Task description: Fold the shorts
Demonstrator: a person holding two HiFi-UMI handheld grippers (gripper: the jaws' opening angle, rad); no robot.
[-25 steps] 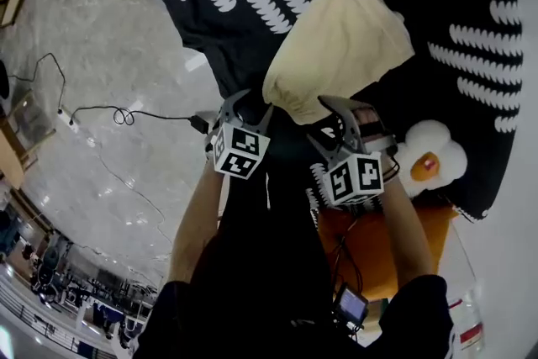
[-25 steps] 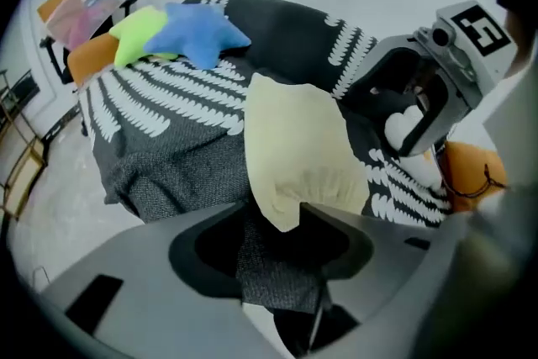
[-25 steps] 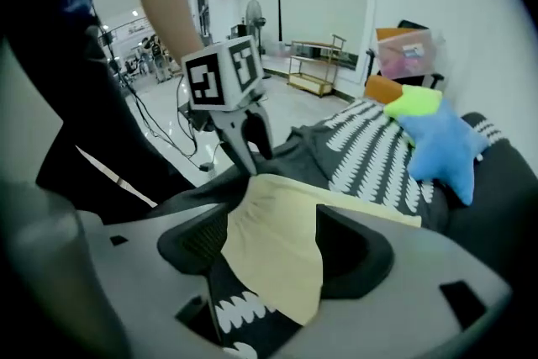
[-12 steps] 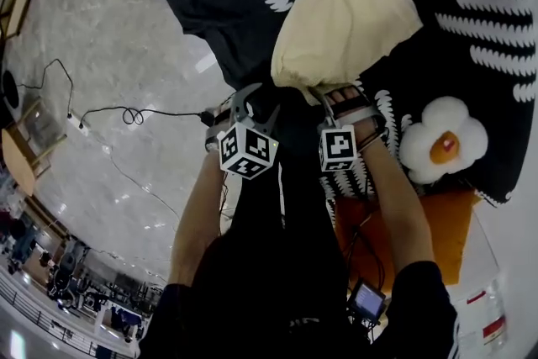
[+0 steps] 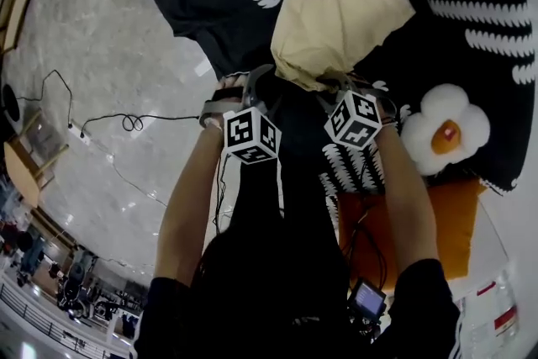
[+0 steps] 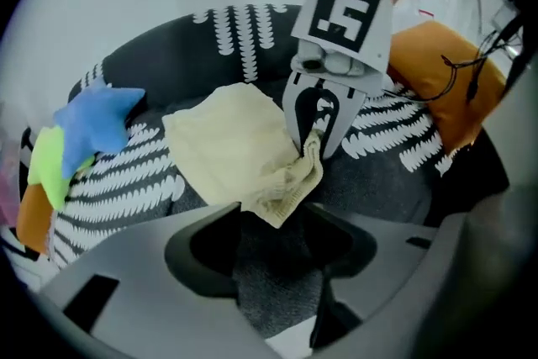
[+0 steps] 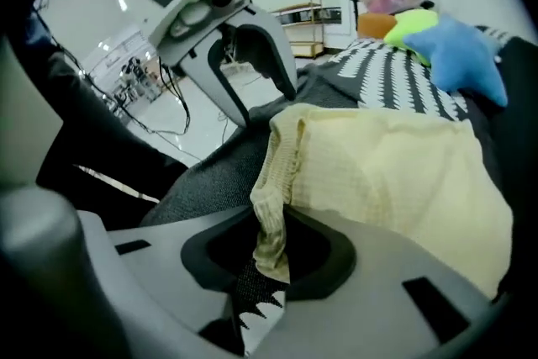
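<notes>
Where the black cloth with white leaf-like rows (image 5: 252, 4) drapes over the near edge of the table, the pale yellow shorts (image 5: 340, 8) lie on it in a compact, gathered shape. Their waistband end points toward the person and the rest runs away toward the far edge.

The ribbed waistband (image 7: 273, 181) is pinched at one corner by the right gripper (image 7: 269, 252), whose jaws are clenched on the fabric. A short tail of the band hangs down through them.

The left gripper (image 6: 277, 235) sits just beside it at the other waistband corner. Its jaws stand apart, dark cloth shows in the gap between them, and the corner of the shorts lies at their mouth. No clamp on the fabric is visible. The two grippers are close together, side by side at the near edge.

Noted further out:
- A fried-egg plush (image 5: 444, 137) rests on the cloth to the right of the shorts, near the edge.
- An orange cushion (image 6: 437, 71) lies below it.
- A blue star toy (image 6: 99, 124) sits toward the far side of the table.
- A cable (image 5: 126, 120) trails over the marble floor (image 5: 101, 55) to the left.
</notes>
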